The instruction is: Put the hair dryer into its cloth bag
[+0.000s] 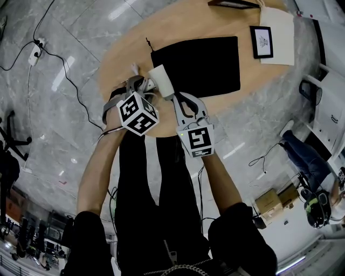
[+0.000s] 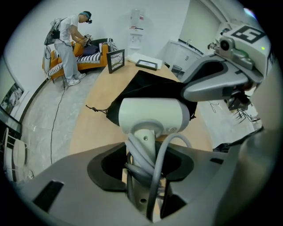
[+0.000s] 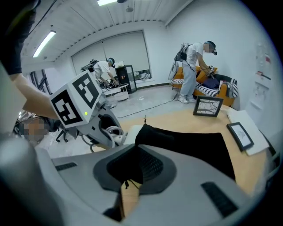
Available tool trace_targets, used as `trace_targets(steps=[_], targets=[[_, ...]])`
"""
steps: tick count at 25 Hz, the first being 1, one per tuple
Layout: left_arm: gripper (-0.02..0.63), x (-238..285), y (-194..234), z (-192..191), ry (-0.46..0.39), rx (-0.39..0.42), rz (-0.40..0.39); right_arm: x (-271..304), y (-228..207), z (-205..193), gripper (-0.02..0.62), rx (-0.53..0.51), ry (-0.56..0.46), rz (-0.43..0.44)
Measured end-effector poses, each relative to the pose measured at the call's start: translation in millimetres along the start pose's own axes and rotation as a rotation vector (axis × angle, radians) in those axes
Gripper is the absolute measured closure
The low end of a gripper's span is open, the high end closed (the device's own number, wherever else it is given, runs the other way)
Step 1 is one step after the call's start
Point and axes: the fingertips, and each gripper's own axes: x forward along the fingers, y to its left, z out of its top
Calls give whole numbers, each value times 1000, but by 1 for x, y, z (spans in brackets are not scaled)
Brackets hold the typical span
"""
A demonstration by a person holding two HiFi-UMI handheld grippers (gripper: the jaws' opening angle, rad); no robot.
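Our left gripper (image 2: 141, 176) clamps the hair dryer (image 2: 152, 115) by its cord-wrapped handle, just beside the cloth bag (image 3: 185, 143). Our right gripper (image 3: 132, 170) pinches the bag's hem. We should hold the mouth high and wide, then feed the barrel in first.

1. One hair dryer (image 1: 161, 80), just the one.
2. One black cloth bag (image 1: 205, 64).
3. Two tools: left tool (image 2: 143, 167), right tool (image 3: 132, 170).
4. Two picture frames (image 1: 261, 41), counting the other frame (image 1: 233, 3).
5. One wooden surface (image 1: 129, 48).
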Motion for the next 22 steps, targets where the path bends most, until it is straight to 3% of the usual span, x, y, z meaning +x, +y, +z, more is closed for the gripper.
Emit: trace_targets(steps=[22], targets=[[397, 16, -20, 39, -42, 29, 1, -4, 12, -9, 569, -32, 10, 59]])
